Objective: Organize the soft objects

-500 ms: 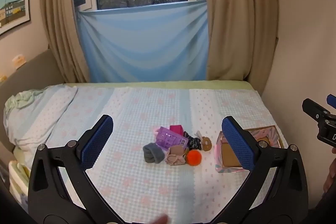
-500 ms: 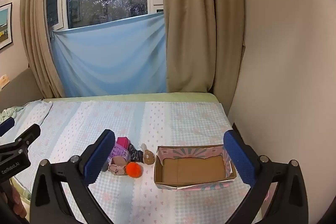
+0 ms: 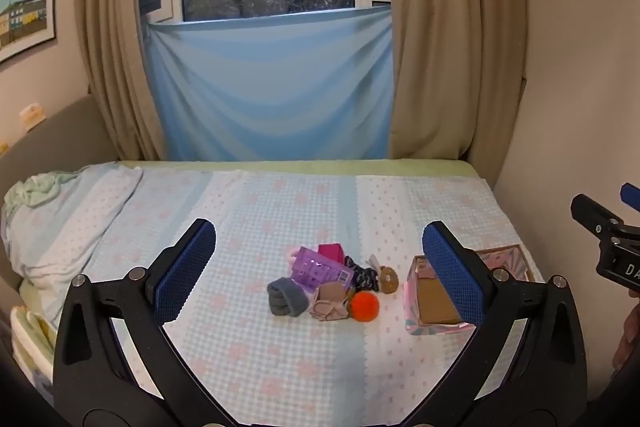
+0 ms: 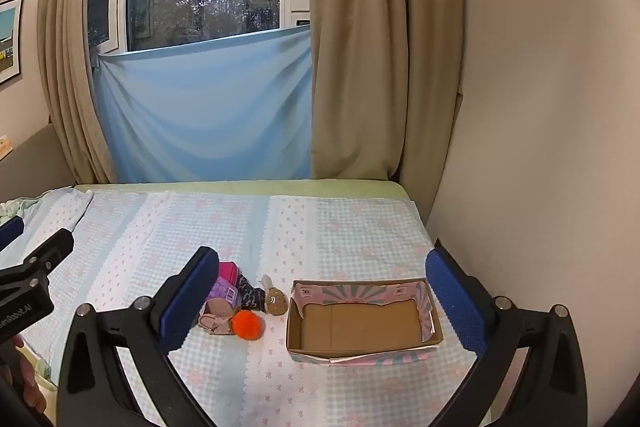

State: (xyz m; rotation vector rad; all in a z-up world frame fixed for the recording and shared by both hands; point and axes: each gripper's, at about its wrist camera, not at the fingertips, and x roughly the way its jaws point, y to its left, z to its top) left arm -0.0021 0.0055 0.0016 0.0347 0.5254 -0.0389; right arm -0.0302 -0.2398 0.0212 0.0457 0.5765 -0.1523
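Observation:
A small pile of soft things lies on the bed: a grey rolled sock [image 3: 287, 297], a purple packet [image 3: 320, 269], a magenta item [image 3: 332, 253], a tan crumpled piece [image 3: 330, 305], an orange pom-pom [image 3: 365, 306], a dark patterned sock [image 3: 363, 277] and a brown plush [image 3: 389, 279]. The orange pom-pom [image 4: 248, 325] and brown plush [image 4: 277, 301] also show in the right wrist view. An open, empty cardboard box [image 4: 362, 323] stands right of the pile. My left gripper [image 3: 319, 267] is open, held above and short of the pile. My right gripper [image 4: 318, 299] is open, held above and short of the box.
The bed has a light blue checked cover [image 3: 260, 347]. A pillow [image 3: 60, 219] lies at its left end. A wall [image 4: 540, 147] runs close along the bed's right side. A blue cloth [image 3: 272, 87] and beige curtains hang behind, below a window.
Both grippers have shifted only slightly; the pile and box stand as before.

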